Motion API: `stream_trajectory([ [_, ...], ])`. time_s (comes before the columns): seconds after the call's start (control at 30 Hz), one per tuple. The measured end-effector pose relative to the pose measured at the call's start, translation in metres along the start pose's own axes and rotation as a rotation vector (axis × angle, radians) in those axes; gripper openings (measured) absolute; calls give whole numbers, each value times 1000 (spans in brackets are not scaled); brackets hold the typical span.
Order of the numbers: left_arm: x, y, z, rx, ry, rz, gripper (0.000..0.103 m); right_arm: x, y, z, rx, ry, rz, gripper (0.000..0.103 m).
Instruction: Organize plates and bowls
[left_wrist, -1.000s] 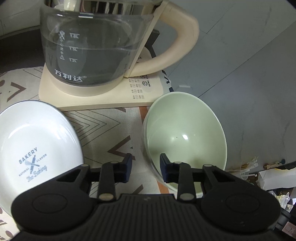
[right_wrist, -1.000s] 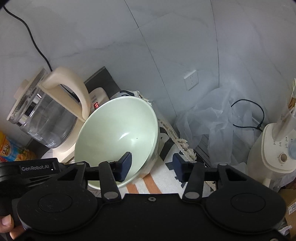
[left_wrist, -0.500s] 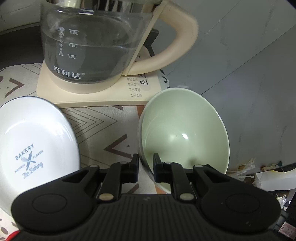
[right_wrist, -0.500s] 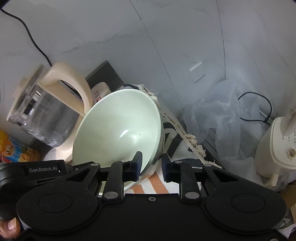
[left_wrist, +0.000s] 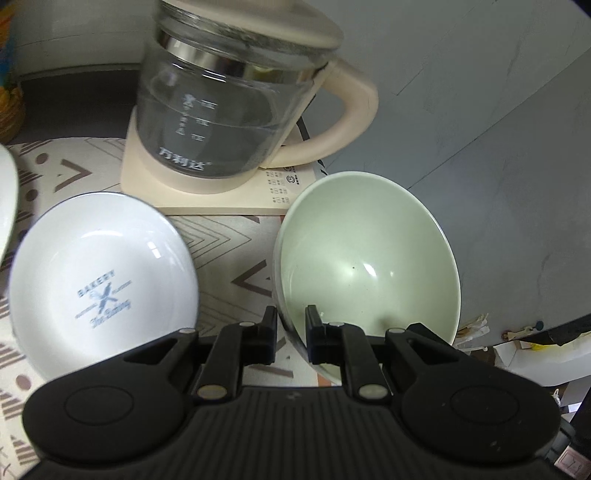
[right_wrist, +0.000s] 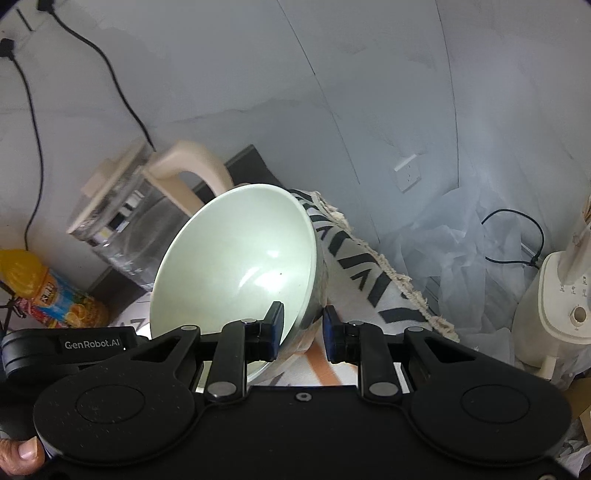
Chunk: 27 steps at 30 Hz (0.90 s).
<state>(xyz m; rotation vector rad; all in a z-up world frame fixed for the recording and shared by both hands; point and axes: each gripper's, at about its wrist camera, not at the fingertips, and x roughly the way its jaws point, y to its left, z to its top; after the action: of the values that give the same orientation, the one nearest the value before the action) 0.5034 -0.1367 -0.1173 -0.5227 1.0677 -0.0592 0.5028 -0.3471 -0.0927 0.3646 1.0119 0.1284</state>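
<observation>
Pinching the green bowl (left_wrist: 365, 258) from opposite sides, the left gripper (left_wrist: 290, 334) and right gripper (right_wrist: 302, 332) are each straddling its rim, nearly closed on it, the bowl tilting above the desk (left_wrist: 236, 258) just right of the white plate (left_wrist: 103, 273).

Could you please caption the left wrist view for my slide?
Left gripper clamps the green bowl rim, beside a white plate.

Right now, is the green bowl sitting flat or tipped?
Tipped. The green bowl tilts up on edge, both grippers' fingers pinching its rim.
</observation>
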Motion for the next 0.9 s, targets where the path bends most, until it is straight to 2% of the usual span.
stream_trajectory([
  [0.37, -51, 17, -34, -102, -74, 42, 12, -43, 26, -30, 47, -95, -8, 17],
  [0.73, -94, 34, -66, -125, -94, 59, 13, -66, 38, -68, 74, -88, -6, 14],
  [0.9, -104, 42, -86, -167, -85, 69, 13, -75, 41, -82, 81, -89, -10, 14],
])
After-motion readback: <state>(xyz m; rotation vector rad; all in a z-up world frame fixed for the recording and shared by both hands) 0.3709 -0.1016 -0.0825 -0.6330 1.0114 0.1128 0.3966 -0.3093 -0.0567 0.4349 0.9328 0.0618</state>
